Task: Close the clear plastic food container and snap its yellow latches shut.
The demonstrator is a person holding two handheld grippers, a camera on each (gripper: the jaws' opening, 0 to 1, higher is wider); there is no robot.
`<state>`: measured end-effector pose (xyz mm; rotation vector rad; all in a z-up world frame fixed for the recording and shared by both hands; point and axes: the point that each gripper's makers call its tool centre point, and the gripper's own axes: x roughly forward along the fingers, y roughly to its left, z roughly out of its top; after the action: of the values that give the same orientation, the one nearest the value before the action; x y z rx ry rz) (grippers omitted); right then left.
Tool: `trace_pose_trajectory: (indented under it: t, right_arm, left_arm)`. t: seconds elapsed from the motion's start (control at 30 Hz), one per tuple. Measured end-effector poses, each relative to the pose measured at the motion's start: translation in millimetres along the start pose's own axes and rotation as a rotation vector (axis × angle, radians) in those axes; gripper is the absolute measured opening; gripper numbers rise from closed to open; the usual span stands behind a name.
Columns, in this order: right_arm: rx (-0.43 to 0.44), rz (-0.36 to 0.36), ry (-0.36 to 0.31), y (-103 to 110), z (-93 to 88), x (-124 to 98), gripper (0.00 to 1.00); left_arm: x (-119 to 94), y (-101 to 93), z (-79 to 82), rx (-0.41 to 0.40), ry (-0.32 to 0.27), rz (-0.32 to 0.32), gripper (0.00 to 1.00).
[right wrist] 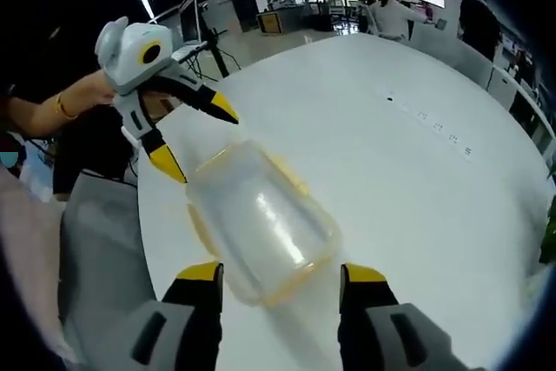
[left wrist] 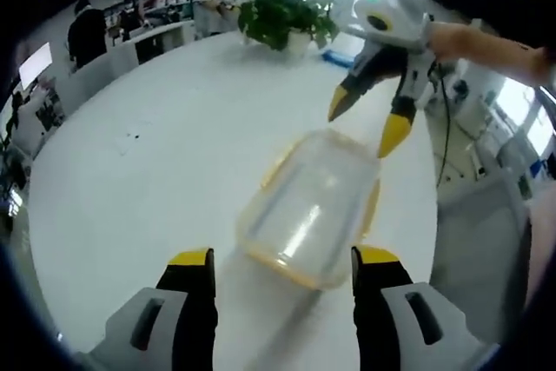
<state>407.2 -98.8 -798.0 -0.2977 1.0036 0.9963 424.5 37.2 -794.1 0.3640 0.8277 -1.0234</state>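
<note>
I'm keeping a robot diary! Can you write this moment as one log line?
container: clear, yellow-rimmed, on white table | left tool: open, at near end | right tool: open, at opposite end | contact: none visible | latches: cannot tell

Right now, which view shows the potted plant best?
The left gripper view: the potted plant stands whole at the far end of the white table. The right gripper view catches only some leaves at its right edge.
</note>
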Motion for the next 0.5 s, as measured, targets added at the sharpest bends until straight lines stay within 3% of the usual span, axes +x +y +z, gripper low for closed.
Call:
trace_pose_trajectory:
  t: [0.5]
  right_arm:
    - [-0.024, -0.005, -0.052, 4, 16.4, 1, 0.48]
  left_arm:
    - [2, -1.8, 13.0, -0.004, -0.04, 0.018, 0.57]
